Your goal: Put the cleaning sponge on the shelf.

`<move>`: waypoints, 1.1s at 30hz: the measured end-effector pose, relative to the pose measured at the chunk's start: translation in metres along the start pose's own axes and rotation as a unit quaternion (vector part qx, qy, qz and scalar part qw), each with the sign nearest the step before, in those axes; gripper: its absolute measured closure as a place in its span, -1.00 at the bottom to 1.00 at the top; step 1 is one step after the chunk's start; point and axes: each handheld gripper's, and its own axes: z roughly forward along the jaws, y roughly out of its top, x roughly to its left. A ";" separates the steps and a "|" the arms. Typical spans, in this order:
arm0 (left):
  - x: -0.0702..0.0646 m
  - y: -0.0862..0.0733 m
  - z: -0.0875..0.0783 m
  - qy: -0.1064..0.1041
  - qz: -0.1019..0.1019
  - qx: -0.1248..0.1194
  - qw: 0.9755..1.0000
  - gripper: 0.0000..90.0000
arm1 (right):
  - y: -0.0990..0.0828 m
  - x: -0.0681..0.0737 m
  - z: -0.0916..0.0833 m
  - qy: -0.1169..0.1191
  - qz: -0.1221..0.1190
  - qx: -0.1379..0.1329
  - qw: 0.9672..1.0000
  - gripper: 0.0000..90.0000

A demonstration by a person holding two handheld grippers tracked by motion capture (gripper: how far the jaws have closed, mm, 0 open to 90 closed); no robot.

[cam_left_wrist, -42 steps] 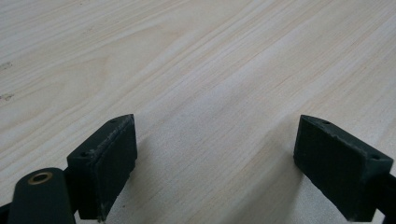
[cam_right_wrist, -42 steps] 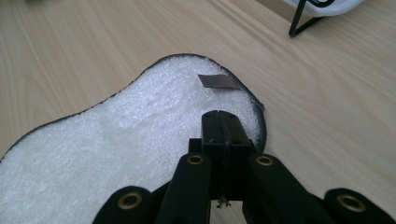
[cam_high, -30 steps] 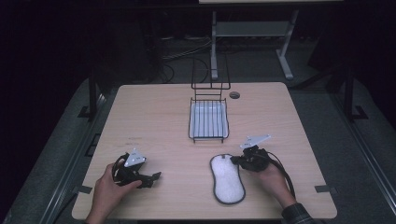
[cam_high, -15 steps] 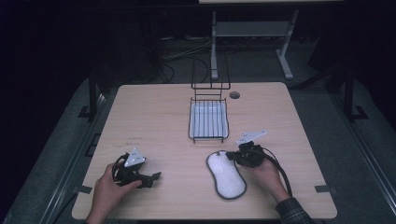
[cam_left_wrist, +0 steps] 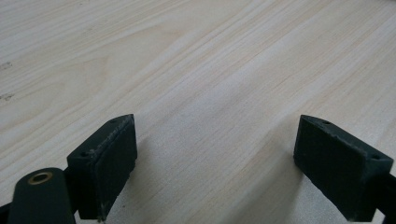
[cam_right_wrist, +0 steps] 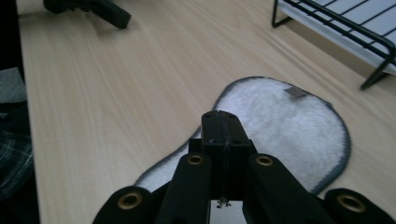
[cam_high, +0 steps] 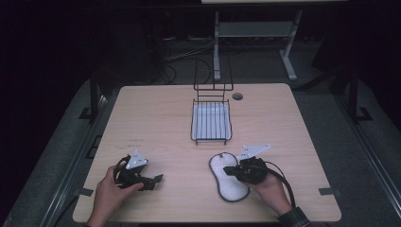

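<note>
The right gripper (cam_high: 230,171) is sitting with its jaws pressed flat together; in the right gripper view they are meeting with no gap, and whether they are pinching the edge of the white pad (cam_high: 228,176) I cannot tell. Compared with a second ago, this gripper is now lying a little more toward 12 o'clock and toward 9 o'clock on the table (cam_high: 156,118), and the white pad is now lying tilted, its far end turned toward 11 o'clock, where before it was lying almost straight from 6 to 12; the pad is resting at about 5 o'clock on the table, just on the near side of the wire tray (cam_high: 211,124) and apart from it. The left gripper (cam_high: 152,180) is resting at about 7 o'clock, in the same place as before; its jaws are standing wide apart over bare wood, holding nothing. The wire tray is staying near the middle.
</note>
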 end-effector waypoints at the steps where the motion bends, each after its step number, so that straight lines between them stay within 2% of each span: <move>1: 0.000 0.000 0.000 0.000 0.002 0.001 1.000 -0.72 | 0.000 0.003 0.000 0.002 -0.001 0.000 1.000 0.99; 6: 0.000 0.000 0.000 0.000 0.002 0.002 1.000 -0.72 | -0.007 0.022 0.004 0.022 -0.011 0.010 1.000 0.99; 15: 0.001 0.000 0.000 0.000 0.004 0.003 1.000 -0.72 | -0.015 0.042 0.012 0.041 -0.027 0.029 0.998 0.99; 26: 0.001 0.000 0.000 0.000 0.004 0.003 1.000 -0.72 | -0.019 0.048 0.021 0.044 -0.036 0.052 0.997 0.99; 31: 0.001 0.000 0.000 0.000 0.004 0.003 1.000 -0.72 | -0.022 0.046 0.019 0.041 -0.028 0.058 0.997 0.99; 33: 0.001 0.000 0.000 0.000 0.004 0.003 1.000 -0.72 | -0.023 0.045 0.018 0.037 -0.032 0.063 0.997 0.99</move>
